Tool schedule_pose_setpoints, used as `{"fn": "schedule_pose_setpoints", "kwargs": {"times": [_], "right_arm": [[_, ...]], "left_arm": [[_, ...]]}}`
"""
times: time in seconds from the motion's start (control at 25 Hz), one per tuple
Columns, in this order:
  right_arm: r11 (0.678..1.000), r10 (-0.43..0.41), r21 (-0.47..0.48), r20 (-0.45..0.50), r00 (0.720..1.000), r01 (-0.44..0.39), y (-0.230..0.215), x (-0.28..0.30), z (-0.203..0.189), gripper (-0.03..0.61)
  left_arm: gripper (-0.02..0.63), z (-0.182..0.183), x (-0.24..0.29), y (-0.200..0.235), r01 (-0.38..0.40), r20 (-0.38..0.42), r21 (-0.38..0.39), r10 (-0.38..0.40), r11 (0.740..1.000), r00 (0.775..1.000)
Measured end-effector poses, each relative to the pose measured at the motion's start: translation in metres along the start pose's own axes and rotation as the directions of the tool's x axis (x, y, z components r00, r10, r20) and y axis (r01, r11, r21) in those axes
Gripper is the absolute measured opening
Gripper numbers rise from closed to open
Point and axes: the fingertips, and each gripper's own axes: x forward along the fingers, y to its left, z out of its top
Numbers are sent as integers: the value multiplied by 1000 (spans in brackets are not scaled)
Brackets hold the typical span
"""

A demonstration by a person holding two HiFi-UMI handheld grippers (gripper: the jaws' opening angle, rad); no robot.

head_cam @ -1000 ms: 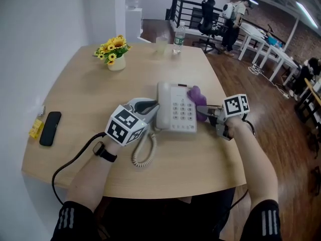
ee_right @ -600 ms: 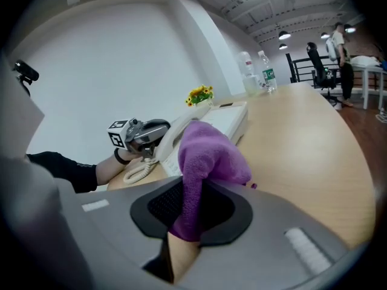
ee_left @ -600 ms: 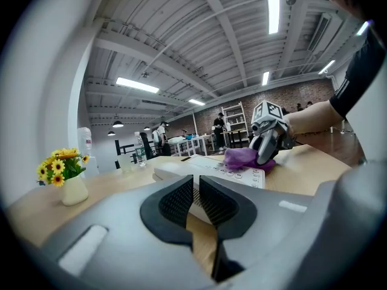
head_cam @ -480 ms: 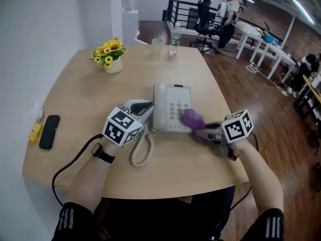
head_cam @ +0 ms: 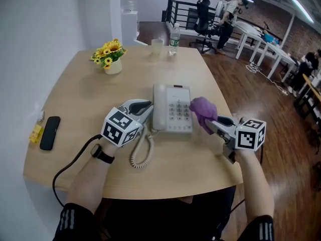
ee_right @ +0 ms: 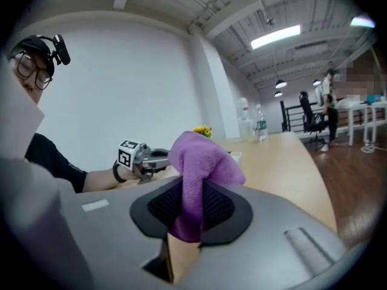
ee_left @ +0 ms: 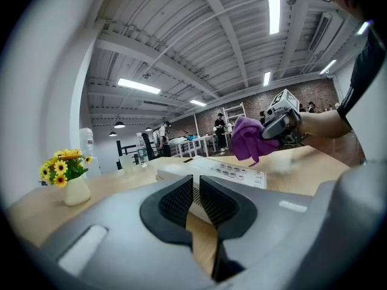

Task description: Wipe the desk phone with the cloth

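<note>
Head view, from the worktop's (head_cam: 85, 99) near edge outward: the phone's coiled cord (head_cam: 141, 152) lies closest to me, curling toward that edge. Just past it my left gripper (head_cam: 146, 106) sits against the left side of the desk phone (head_cam: 173, 115), by the handset. Its jaws are drawn nearly together, with only a thin slit between them and nothing in it. I judge it is steadying the phone rather than gripping it.

My right gripper (head_cam: 211, 125) comes in from the right edge of the worktop. Its jaws are clamped on the purple cloth (head_cam: 203, 110), which bunches up out of them. The cloth hangs over the phone's right edge beside the keypad. From the left gripper view it looks raised a little, and I cannot tell whether its tip touches.

The phone stands mid-worktop, handset on its cradle. I judge the wiping to be under way on the keypad side, with the handset and left side left to do.

A black mobile (head_cam: 49, 132) lies at the left edge. A flower pot (head_cam: 111, 55), a cup (head_cam: 157, 45) and a bottle (head_cam: 174, 38) stand at the far edge.
</note>
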Motion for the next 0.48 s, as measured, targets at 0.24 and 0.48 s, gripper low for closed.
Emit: {"fn": "schedule_pose_setpoints", "kwargs": {"times": [0.24, 0.48], "right_arm": [[980, -167, -80, 185, 968, 185, -38, -9, 32, 74], [948, -247, -130, 282, 927, 292, -65, 3, 49, 73]], "left_arm": [[28, 7, -4, 4, -12, 31, -30, 13, 999, 999], [28, 7, -4, 4, -15, 34, -23, 16, 1000, 999]]}}
